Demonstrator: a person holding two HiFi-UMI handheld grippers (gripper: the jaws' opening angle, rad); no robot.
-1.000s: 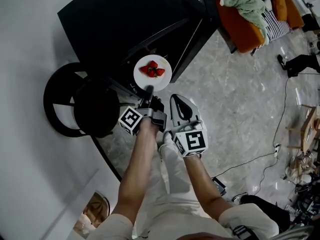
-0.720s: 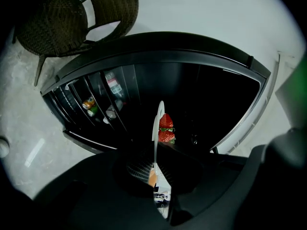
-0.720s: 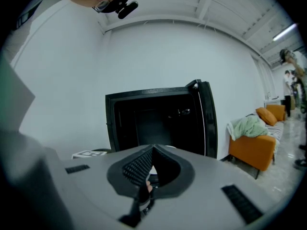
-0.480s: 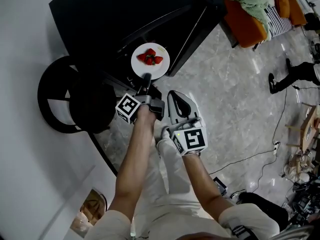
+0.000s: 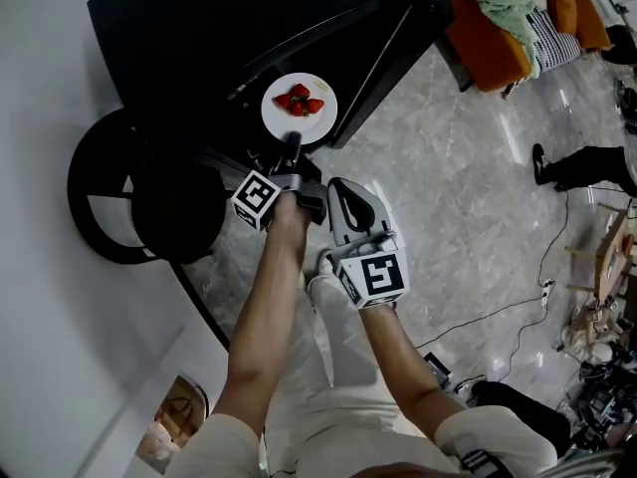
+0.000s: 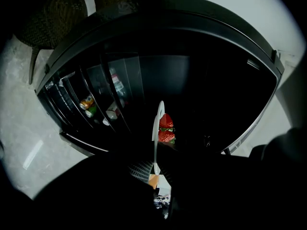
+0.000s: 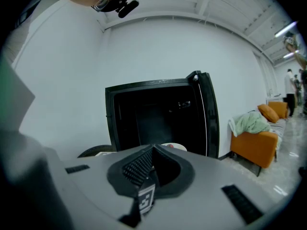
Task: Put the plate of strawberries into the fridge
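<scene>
1. Strawberries (image 5: 300, 101), a few red ones with green caps, lie bunched in the middle of a round white plate (image 5: 320, 119).
2. From the head view the plate is held level at the mouth of the open black fridge (image 5: 199, 28). Whether it has crossed the threshold cannot be told.
3. The left gripper (image 5: 292, 145) has its jaws clamped narrowly on the plate's near rim. In the left gripper view the plate shows edge-on, running out from between the dark jaws, with the berries on its right face.
4. Past the plate in that view the fridge's interior is dark. On its racks (image 6: 91, 95) at the left sit small drink cans (image 6: 87, 103) and what look like bottles, too small to tell further.
5. The fridge door (image 7: 207, 114) stands swung open at the right of the cavity.
6. The right gripper (image 5: 338, 185) hangs just beside the left one, nearer the person. Its ribbed jaws are pressed together with nothing between them, and the plate's rim peeks over their tips in the right gripper view.
</scene>
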